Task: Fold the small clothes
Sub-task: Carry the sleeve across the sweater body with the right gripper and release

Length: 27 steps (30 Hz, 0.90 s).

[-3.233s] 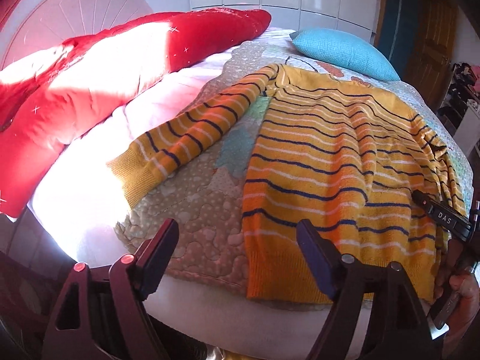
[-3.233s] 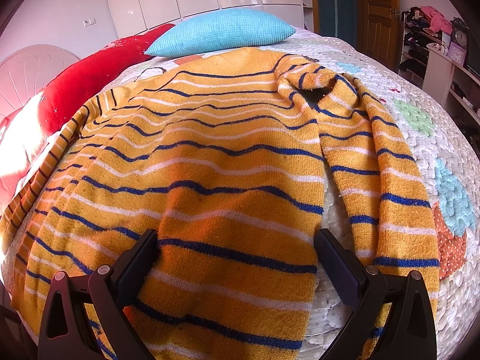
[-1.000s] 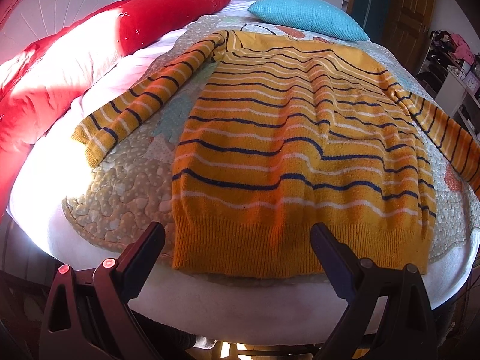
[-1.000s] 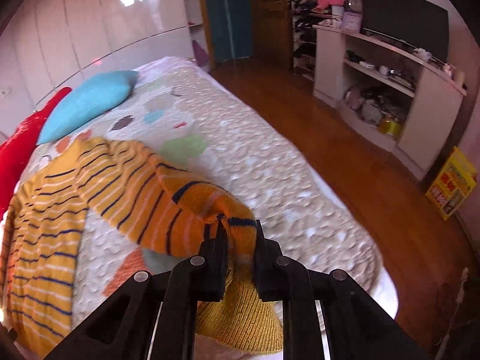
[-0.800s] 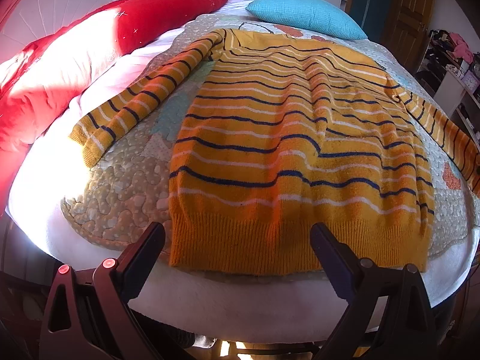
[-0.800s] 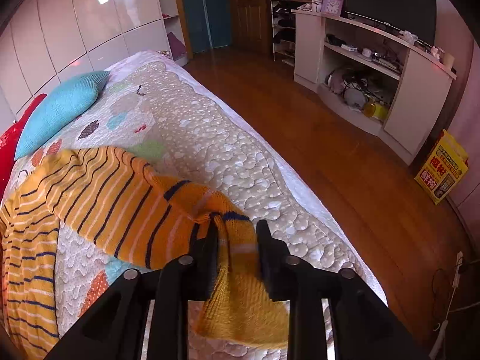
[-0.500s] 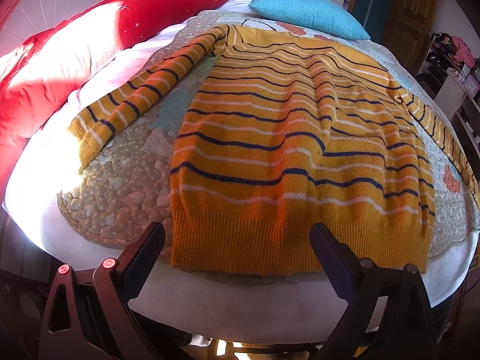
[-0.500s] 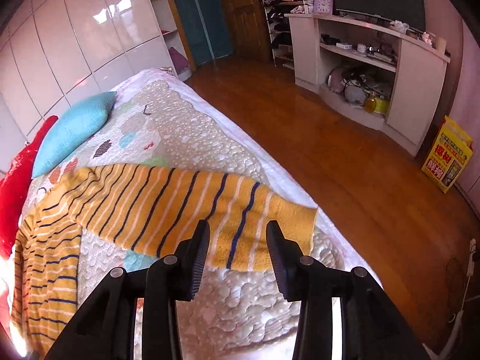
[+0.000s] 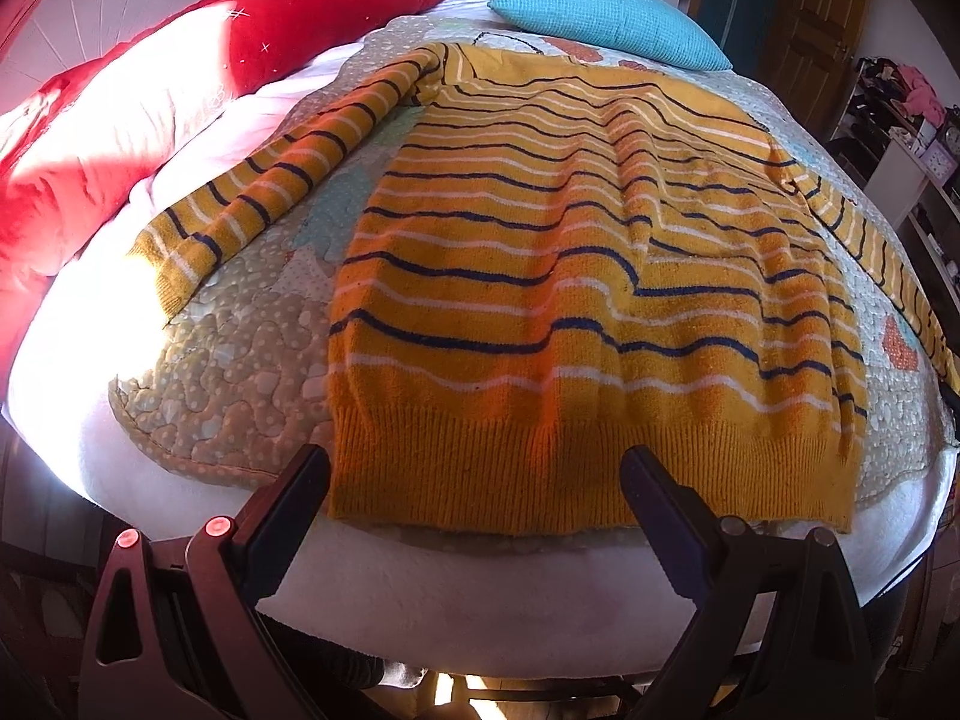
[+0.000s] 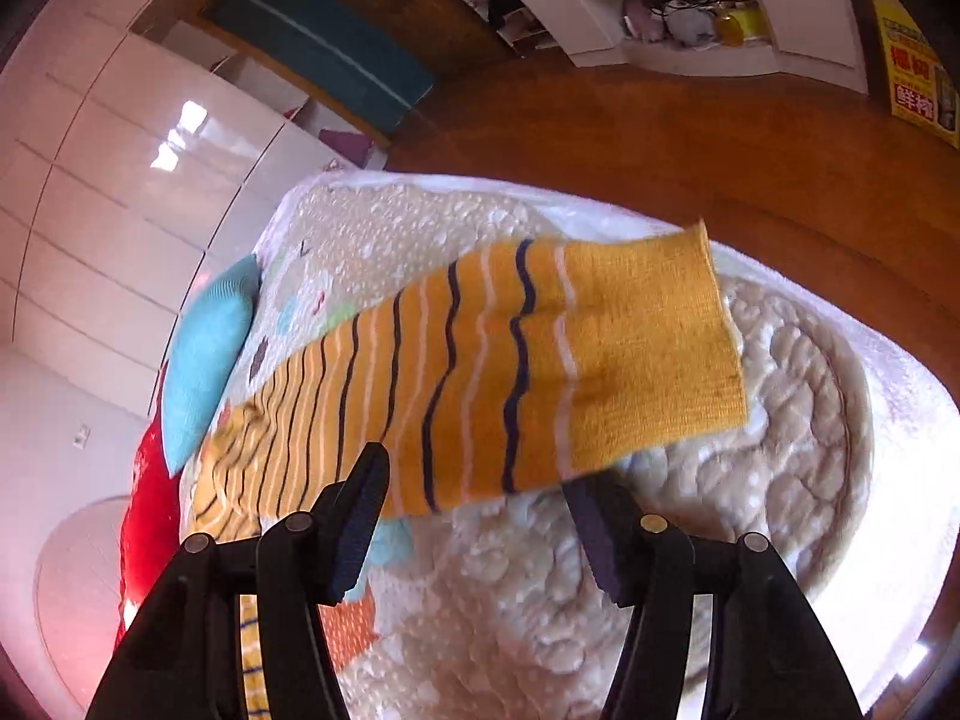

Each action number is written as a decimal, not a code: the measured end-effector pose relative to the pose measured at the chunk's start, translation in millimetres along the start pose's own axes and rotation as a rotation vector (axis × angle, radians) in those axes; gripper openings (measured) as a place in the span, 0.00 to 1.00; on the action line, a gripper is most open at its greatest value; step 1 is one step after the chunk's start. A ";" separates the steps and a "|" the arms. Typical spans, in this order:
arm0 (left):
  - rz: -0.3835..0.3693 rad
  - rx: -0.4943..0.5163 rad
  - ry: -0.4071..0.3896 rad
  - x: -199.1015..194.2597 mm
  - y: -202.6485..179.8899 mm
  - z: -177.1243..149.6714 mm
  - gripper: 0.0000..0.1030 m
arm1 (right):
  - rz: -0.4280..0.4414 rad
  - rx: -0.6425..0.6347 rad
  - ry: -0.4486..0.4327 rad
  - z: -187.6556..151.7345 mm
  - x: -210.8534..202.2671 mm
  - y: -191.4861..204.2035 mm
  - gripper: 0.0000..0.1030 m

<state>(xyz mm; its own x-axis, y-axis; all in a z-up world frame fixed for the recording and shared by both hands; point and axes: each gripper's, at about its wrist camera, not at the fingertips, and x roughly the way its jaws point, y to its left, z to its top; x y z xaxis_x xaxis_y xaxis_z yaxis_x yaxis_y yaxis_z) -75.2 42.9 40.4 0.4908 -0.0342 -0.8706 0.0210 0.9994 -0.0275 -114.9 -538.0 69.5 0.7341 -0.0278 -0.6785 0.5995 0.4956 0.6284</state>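
Knitwear dominates both views: a mustard-yellow knitted sweater with navy and white stripes point(image 9: 588, 276) lies spread flat on the quilted, bubble-textured bedspread with pastel patches point(image 9: 240, 360), its ribbed hem at the bed's near edge and its left sleeve point(image 9: 270, 192) angled out toward the long red velvety bolster point(image 9: 180, 90). A turquoise waffle-knit pillow point(image 9: 606, 18) sits beyond the collar.

The left tongs point(image 9: 474, 516) hang just off the hem, jaws wide with nothing between them.

In the right wrist view the sweater's right sleeve point(image 10: 540, 372), ending in a plain ribbed cuff, lies flat and straight across the puffy quilt toward the bed's edge. The right tongs point(image 10: 480, 516) have just been opening; their jaws stand apart beside the sleeve, pads clear of the knit, nothing gripped.

A yellow carton with red printed characters point(image 10: 918, 78) stands on the wooden floor, its writing too blurred and cut off to read. Shelf contents beyond are indistinct.
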 end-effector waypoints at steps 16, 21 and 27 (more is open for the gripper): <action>-0.002 -0.030 0.002 -5.5 18.7 -7.4 0.94 | -0.220 -0.246 -0.206 119.7 -23.9 119.4 0.06; -0.034 -0.041 -0.034 -17.6 30.6 -10.6 0.94 | -0.179 -0.428 -0.133 81.0 10.9 207.0 0.06; -0.077 -0.094 -0.078 -30.0 56.3 -14.1 0.94 | -0.001 -0.636 0.061 -39.3 79.8 331.7 0.06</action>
<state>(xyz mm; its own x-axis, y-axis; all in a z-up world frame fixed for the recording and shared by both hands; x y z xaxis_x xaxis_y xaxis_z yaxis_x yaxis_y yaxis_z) -101.1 100.2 58.0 0.5569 -0.1070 -0.8237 -0.0189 0.9898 -0.1414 130.0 -341.7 208.8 0.7027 0.0117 -0.7114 0.2803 0.9145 0.2919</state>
